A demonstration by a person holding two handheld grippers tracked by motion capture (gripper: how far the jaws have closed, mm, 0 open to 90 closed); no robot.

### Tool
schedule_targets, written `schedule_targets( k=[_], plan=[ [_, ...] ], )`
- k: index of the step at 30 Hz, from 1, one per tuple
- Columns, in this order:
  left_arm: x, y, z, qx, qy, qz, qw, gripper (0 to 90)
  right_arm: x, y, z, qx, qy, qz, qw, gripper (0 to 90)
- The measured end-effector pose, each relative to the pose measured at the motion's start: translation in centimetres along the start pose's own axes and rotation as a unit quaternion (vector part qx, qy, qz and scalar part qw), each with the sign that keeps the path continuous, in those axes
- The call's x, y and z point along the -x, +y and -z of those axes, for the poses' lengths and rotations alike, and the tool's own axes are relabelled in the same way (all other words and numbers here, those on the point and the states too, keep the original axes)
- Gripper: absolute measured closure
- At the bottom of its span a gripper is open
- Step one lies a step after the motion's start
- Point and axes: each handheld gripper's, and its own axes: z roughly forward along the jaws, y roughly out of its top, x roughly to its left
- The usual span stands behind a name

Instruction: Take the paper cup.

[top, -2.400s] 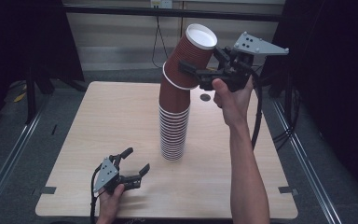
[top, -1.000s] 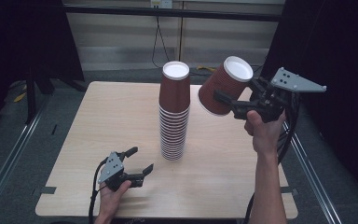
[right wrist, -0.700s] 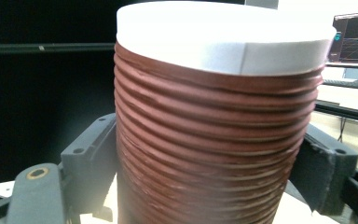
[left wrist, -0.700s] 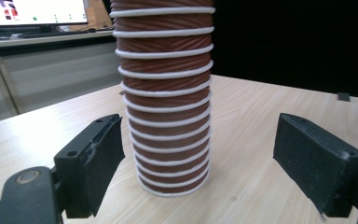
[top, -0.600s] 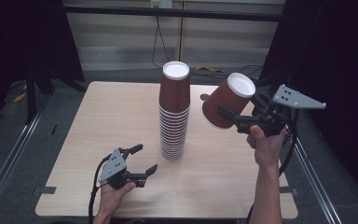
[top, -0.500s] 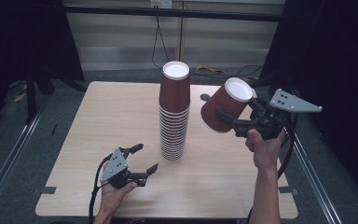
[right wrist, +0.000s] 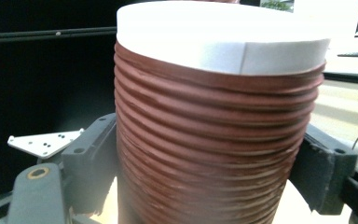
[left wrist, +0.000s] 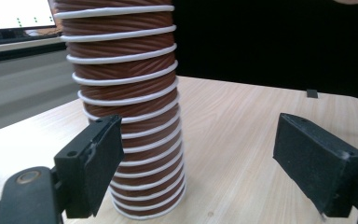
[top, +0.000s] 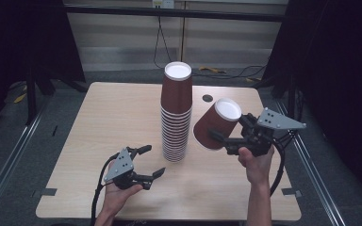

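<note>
A tall stack of ribbed brown paper cups (top: 176,117) stands upside down at the table's middle, white bottom on top. My right gripper (top: 227,130) is to the right of the stack, shut on a single brown cup (top: 214,123) that is tilted, its white bottom up and to the right. In the right gripper view that cup (right wrist: 214,130) sits between both jaws of the right gripper (right wrist: 209,179). My left gripper (top: 153,160) is low at the front left of the stack, open and empty. In the left gripper view the stack (left wrist: 126,116) rises just behind the left jaw of the left gripper (left wrist: 196,172).
The wooden table (top: 99,117) has a small dark round hole (top: 207,98) behind the stack. Bare tabletop lies to the left and at the front right. Cables trail from both grippers. Dark floor and metal rails surround the table.
The right gripper lifted one cup off the top of the stack, carried it to the right and has come down with it. The left gripper has barely shifted.
</note>
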Motion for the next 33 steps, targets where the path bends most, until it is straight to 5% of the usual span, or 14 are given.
schedule_targets(
  k=[10, 12, 20, 33],
  plan=[
    [0.5, 0.7, -0.6, 0.002, -0.032, -0.008, 0.9995, 15.6, -1.1, -2.8, -1.4, -0.019, 0.017, -0.008, 0.9996, 18.7],
    [0.5, 0.8, -0.5, 0.020, -0.065, 0.008, 0.9976, 15.6, -1.2, -3.5, -1.9, -0.023, 0.024, -0.013, 0.9993, 18.6],
    [0.6, 1.0, -0.4, 0.021, -0.054, -0.001, 0.9983, 15.7, -1.7, -4.9, -2.9, -0.032, 0.038, -0.020, 0.9986, 18.7],
    [1.2, 1.2, -1.2, 0.011, -0.070, -0.008, 0.9975, 15.5, -2.4, -8.1, -4.9, -0.057, 0.053, -0.037, 0.9963, 18.7]
  ],
)
